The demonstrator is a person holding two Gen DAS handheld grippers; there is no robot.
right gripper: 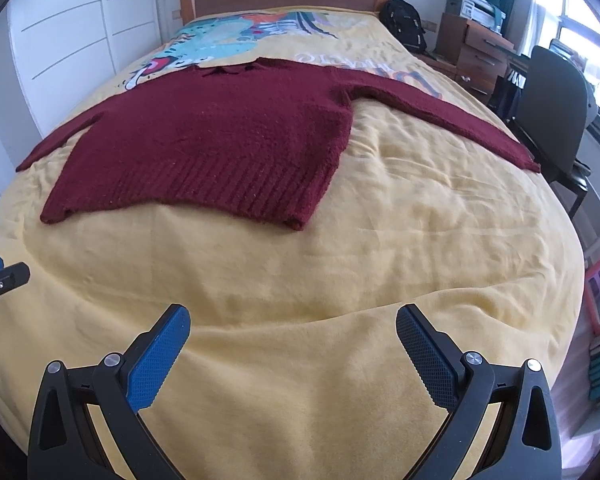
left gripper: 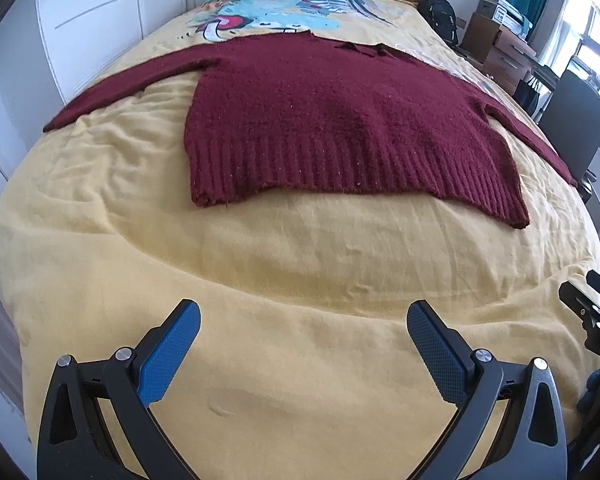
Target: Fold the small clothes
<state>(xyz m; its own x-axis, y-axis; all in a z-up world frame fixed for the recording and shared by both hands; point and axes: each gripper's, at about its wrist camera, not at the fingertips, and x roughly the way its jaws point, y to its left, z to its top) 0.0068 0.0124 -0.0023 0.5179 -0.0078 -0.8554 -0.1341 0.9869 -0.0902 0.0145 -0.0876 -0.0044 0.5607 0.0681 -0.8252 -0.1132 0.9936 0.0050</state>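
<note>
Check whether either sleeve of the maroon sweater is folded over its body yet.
No, both sleeves of the maroon sweater lie spread outward on the bed.

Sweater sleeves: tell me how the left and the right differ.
The left sleeve shows its whole length in the left wrist view; the right sleeve does so in the right wrist view. The left sleeve reaches toward the white wardrobe; the right sleeve toward the chair. Both lie flat, unfolded, on the yellow blanket.

Sweater [left gripper: 340,120] flat on bed [left gripper: 260,280]
</note>
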